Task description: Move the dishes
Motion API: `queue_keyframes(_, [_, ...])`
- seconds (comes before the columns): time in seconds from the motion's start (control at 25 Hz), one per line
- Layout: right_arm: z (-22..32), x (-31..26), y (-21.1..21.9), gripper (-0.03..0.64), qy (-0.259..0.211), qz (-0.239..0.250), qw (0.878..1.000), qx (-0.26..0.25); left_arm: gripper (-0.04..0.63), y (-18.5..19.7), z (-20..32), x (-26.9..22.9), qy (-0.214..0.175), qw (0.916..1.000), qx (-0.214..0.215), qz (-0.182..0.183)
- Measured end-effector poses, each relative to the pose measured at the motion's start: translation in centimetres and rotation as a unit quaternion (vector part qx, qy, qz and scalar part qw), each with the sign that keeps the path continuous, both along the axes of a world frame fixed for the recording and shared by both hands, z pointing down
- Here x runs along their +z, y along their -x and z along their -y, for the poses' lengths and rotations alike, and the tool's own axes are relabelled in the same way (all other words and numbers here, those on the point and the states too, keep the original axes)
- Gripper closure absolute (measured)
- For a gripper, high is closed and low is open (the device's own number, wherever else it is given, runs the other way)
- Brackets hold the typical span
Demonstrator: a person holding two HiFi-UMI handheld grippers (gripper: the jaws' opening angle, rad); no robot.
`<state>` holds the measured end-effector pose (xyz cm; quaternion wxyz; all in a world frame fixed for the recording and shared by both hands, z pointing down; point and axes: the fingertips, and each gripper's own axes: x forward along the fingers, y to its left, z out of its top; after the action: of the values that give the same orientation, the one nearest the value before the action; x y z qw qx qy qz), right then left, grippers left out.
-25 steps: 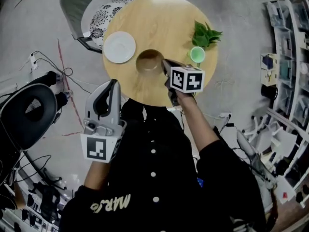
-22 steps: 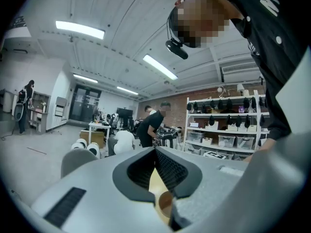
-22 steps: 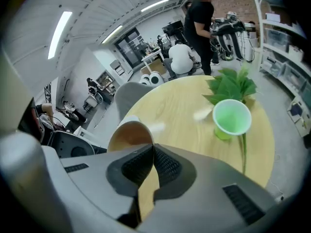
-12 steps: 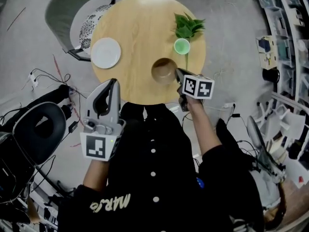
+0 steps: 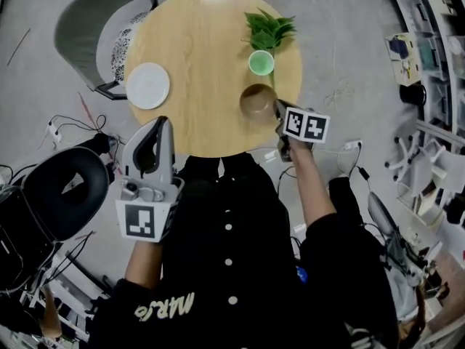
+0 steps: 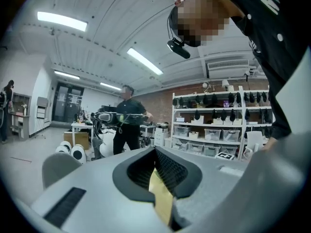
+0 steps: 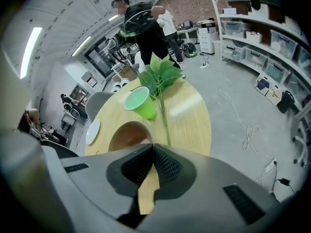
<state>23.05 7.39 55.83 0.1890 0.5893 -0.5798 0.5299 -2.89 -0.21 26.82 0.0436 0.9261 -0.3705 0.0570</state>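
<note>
Brown bowl (image 5: 256,102) in R gripper (image 7: 153,145) jaws; L gripper (image 5: 165,122) clenched empty by table (image 5: 203,42), head view only

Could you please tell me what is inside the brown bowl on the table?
The bowl shows only its bare brown inside; nothing lies in the visible part. The right tongs cover its near rim, so that edge cannot be seen.

Bowl (image 7: 129,134): near rim hidden behind the fingers (image 7: 167,165) of the right gripper (image 7: 153,147); desk (image 5: 207,35): near edge covered by the person's dark shirt (image 5: 229,253); chair (image 5: 81,24): seat partly tucked under the desk's far-left edge; shelf bins (image 6: 194,132): contents too small to tell.
</note>
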Motion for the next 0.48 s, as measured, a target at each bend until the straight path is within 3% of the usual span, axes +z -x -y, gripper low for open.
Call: queue_keyframes(0.48, [-0.6, 1.4, -0.4, 0.611, 0.009, -0.013, 1.000, -0.004, 0.592, -0.5, 0.5, 0.4, 0.015, 0.9998, -0.011, 0.000])
